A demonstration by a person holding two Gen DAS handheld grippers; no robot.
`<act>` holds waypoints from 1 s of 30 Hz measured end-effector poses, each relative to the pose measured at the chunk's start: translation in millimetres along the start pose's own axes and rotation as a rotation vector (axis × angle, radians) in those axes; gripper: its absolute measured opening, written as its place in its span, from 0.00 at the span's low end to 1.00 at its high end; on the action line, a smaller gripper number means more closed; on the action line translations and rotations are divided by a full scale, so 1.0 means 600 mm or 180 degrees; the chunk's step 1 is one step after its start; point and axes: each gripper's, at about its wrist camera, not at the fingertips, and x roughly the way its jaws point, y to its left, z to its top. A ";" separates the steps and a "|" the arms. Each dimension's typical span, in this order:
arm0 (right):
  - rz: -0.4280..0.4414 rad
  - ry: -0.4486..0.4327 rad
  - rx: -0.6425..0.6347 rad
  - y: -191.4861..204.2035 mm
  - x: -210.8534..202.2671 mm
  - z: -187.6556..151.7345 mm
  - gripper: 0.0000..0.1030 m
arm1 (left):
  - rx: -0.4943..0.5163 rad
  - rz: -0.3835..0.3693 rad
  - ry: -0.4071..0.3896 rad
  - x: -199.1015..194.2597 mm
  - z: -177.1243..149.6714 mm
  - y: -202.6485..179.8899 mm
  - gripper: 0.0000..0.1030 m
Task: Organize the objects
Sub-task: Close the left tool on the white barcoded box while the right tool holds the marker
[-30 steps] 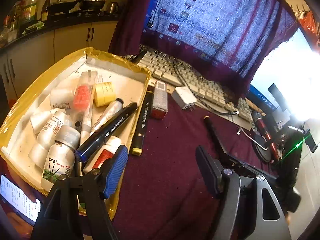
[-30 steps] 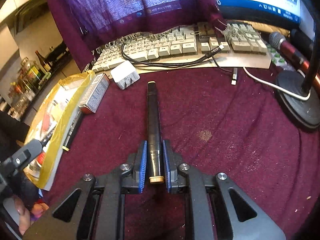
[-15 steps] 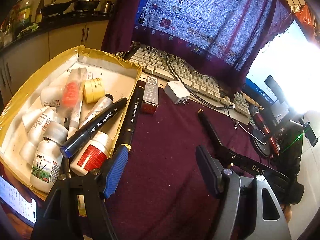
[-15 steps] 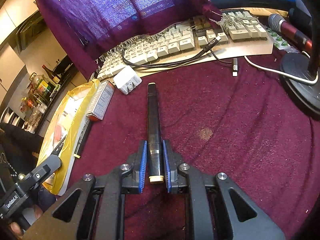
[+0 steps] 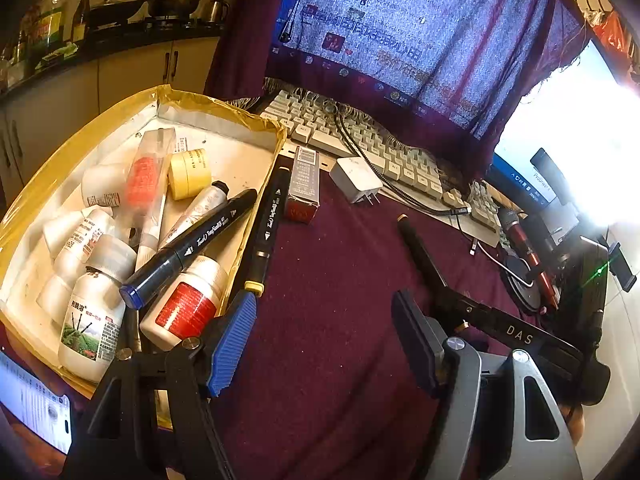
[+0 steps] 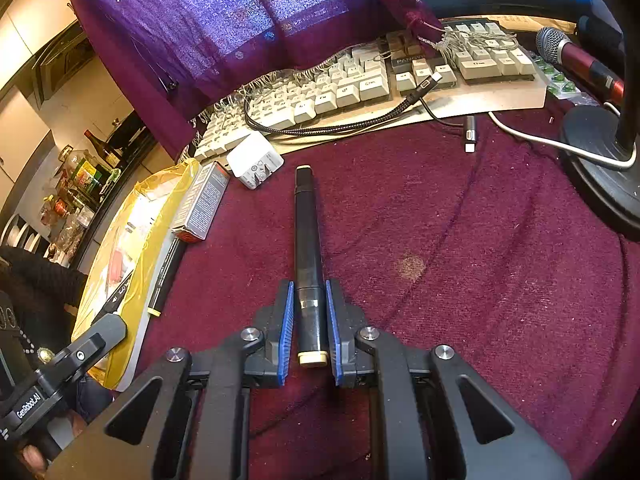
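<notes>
My right gripper is shut on a black marker with cream end caps, held lengthwise just above the maroon cloth; it also shows in the left wrist view. My left gripper is open and empty, beside the yellow-taped box. The box holds white bottles, tubes, a yellow jar and a blue-capped black marker. Another black marker lies against the box's right wall, with a small grey-and-red carton beyond it.
A white charger, a beige keyboard with a black cable, and a microphone stand lie at the back. A purple cloth hangs over the monitor. A phone lies at the lower left.
My right gripper has lifted and tilted a little with the marker still held. My left gripper has shifted slightly, staying open by the box.
</notes>
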 end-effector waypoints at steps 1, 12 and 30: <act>0.0006 0.0000 0.0002 0.000 0.000 0.000 0.13 | 0.0000 0.0002 0.0004 0.001 0.000 0.000 0.63; 0.0037 0.0011 -0.0001 0.001 0.001 0.000 0.13 | 0.0034 0.0002 0.0046 0.009 -0.003 -0.008 0.63; 0.0053 0.0022 -0.0026 0.004 0.003 -0.001 0.13 | 0.0067 0.0007 0.0060 0.009 -0.001 -0.008 0.63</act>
